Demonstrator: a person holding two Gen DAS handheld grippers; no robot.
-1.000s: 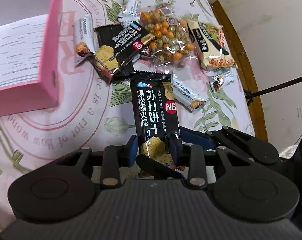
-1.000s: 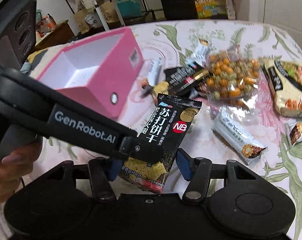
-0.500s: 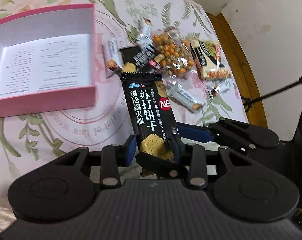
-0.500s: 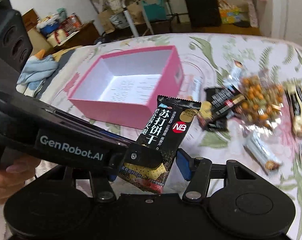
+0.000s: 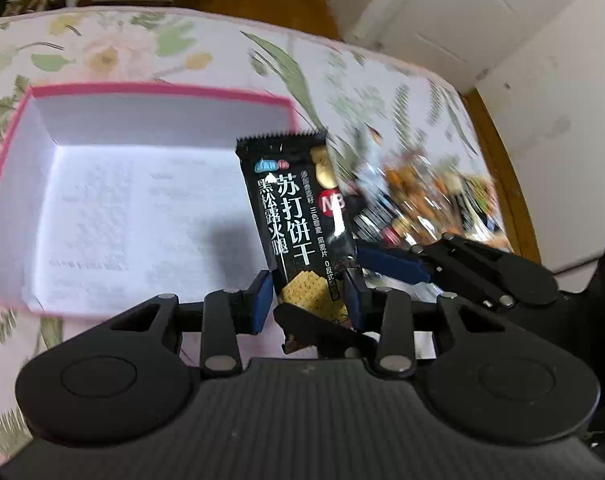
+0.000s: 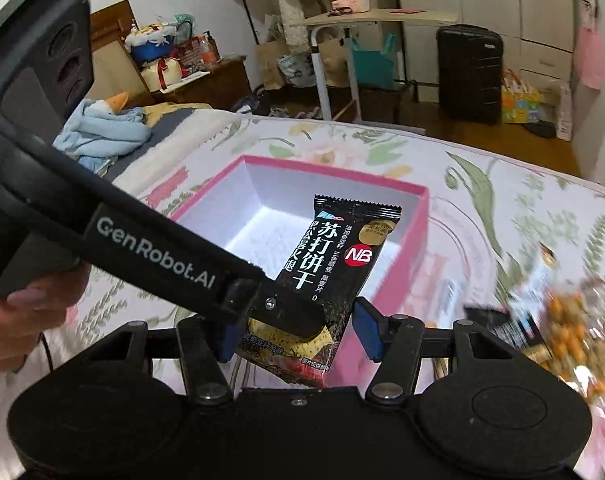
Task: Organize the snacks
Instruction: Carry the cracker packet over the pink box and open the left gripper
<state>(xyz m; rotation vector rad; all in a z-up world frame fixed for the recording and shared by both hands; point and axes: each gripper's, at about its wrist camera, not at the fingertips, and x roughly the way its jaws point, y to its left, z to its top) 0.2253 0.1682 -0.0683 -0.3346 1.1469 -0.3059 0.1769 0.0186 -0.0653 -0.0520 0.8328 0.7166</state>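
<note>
The packet (image 5: 298,220) is in the air, upright, its top edge at 12 o'clock. It hangs above the near right corner of the pink box (image 5: 154,92). The open white inside of the box spreads toward 9 and 10 o'clock from it.

The left gripper (image 5: 307,300) has its two blue pads close on both side edges of the packet's lower end. It looks like this gripper pinches the packet, though the contact is very fine. The right gripper (image 6: 296,334) also has the packet between its fingers, but its jaws stand wider. A thin gap shows at its 3 o'clock pad. I cannot tell if it really presses or only follows.

I think the step is to put this packet into the box. To do it well, carry it more toward 9 o'clock, so that it is fully past the pink wall. Then lower it until its bottom is near the white floor, lean it flat and let go only then. The wrapper is slippery and light, so a drop from high may leave it standing against the wall. The other snacks (image 5: 422,196) lie at 2 o'clock on the flowered cloth (image 5: 102,48), blurred.
</note>
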